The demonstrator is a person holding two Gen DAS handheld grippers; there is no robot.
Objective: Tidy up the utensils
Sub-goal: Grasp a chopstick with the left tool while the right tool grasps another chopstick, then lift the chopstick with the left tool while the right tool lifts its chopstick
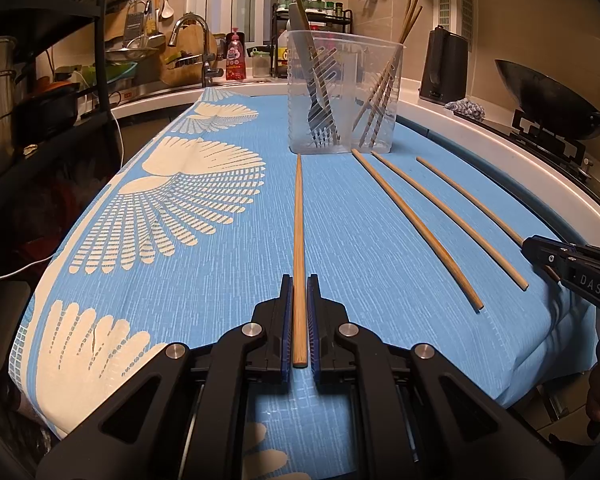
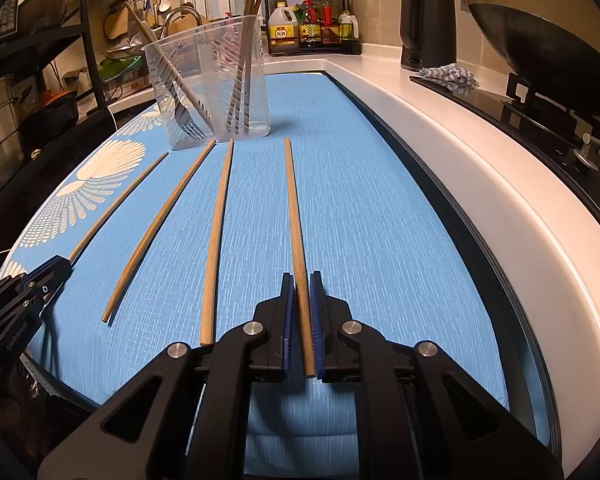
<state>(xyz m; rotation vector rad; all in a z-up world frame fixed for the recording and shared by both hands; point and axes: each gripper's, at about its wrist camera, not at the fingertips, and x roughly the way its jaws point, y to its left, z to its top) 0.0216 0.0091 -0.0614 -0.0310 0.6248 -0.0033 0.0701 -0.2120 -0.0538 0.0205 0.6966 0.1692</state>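
Pinching one stick [image 1: 299, 248] in our left gripper [image 1: 299, 280] and one [image 2: 296, 232] in our right gripper [image 2: 300, 280], we feared they might twist and miss the cup [image 1: 342, 92] at twelve o'clock.

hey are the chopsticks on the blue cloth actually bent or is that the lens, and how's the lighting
Lens, most likely: in the left wrist view the loose chopsticks bow and the counter edge curves, a fisheye effect; in the right wrist view the chopstick in the right gripper near centre looks straight. Lighting is warm and dim in both, corners dark, cloth sharp.
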